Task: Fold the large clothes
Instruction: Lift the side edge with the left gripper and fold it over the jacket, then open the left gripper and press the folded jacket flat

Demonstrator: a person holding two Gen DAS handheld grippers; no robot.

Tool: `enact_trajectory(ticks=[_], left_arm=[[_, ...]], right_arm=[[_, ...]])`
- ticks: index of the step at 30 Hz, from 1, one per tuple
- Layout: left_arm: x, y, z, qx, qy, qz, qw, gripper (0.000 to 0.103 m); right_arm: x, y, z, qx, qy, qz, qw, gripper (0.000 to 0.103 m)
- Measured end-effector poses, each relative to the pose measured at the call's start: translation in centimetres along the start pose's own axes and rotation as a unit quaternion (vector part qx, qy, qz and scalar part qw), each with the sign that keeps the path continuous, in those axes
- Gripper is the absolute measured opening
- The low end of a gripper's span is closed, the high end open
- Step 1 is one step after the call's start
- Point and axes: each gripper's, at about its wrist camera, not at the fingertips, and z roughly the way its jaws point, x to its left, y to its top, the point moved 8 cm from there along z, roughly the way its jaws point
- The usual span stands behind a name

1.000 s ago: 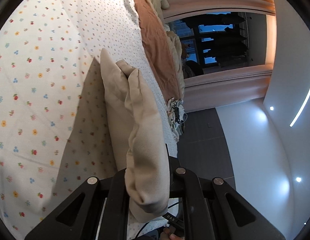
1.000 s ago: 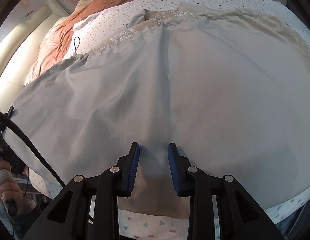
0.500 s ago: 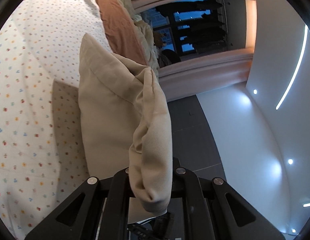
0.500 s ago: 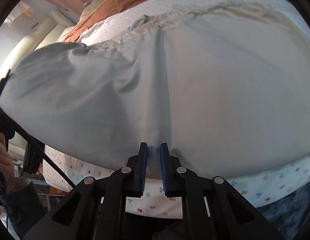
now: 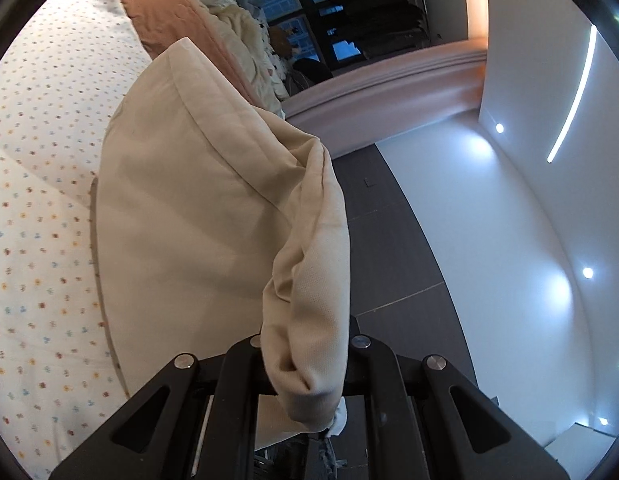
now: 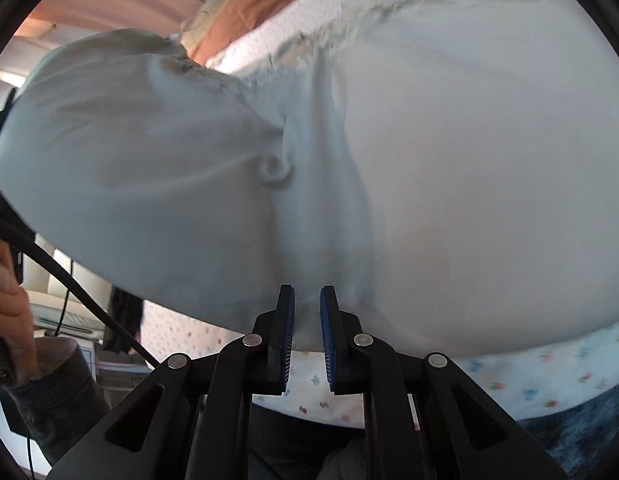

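Left wrist view
Left gripper (image 5: pixel 305 360): we record it clamped on a bunched fold of the garment; its black arms show at the lower edge and the fingertips are hidden by cloth.
Beige woven cloth garment (image 5: pixel 197 216): we find it lifted off the bed, hanging from the left gripper and spreading wide to the left, a stitched seam running across its upper part.
White bed sheet with small coloured flowers (image 5: pixel 41 200): we note it beneath and to the left of the raised cloth.
Rust-brown blanket (image 5: pixel 169 12): we list it along the far side of the bed.
Dark tiled floor (image 5: pixel 389 248): we see it to the right of the bed.

Right wrist view
Right gripper (image 6: pixel 307 332): we record its blue-padded jaws set close together with the garment's near hem pinched between them.
Garment (image 6: pixel 449 168): we find its right portion lying flat on the bed sheet (image 6: pixel 549 380); its left portion is raised and billowing.
Person's hand (image 6: pixel 9 300): we note it at the left edge, beside a black cable (image 6: pixel 81 292).
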Motion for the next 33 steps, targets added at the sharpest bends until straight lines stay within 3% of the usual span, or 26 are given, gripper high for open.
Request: enact_trajectory(ticks=[3,5,7,21,26,33], left_arm=[[-1.4,-0.3,2.0,0.016,0.000,0.010,0.9998,0.011],[-2.1,-0.5,3.5,0.027,0.000,0.013,0.9995,0.011],[-2.7,-0.7,5.3,0.037,0.000,0.013,0.9992,0.011],[-2.5,-6.0,18.5,0.143,0.017,-0.001,0.9896,0.011],[-3.3,-8.6,21.5,0.177,0.014,0.008,0.9840,0.011],[-4.8,-13.8,24.7,0.229,0.019,0.035,0.9725,0.011]], right_arm=[[-1.2,0.3,-3.1,-0.032,0.004,0.002,0.999,0.021],[-2.5,0.4,-4.9,-0.050,0.004,0.009,0.999,0.041],[-4.0,0.5,-6.7,-0.072,0.001,0.023,0.997,0.051],[-18.1,-1.4,-15.6,-0.164,-0.044,0.160,0.972,0.051],[-20.4,-2.7,-18.1,-0.182,-0.054,0.188,0.964,0.051],[-20.7,-4.6,-20.5,-0.191,-0.053,0.203,0.959,0.051]])
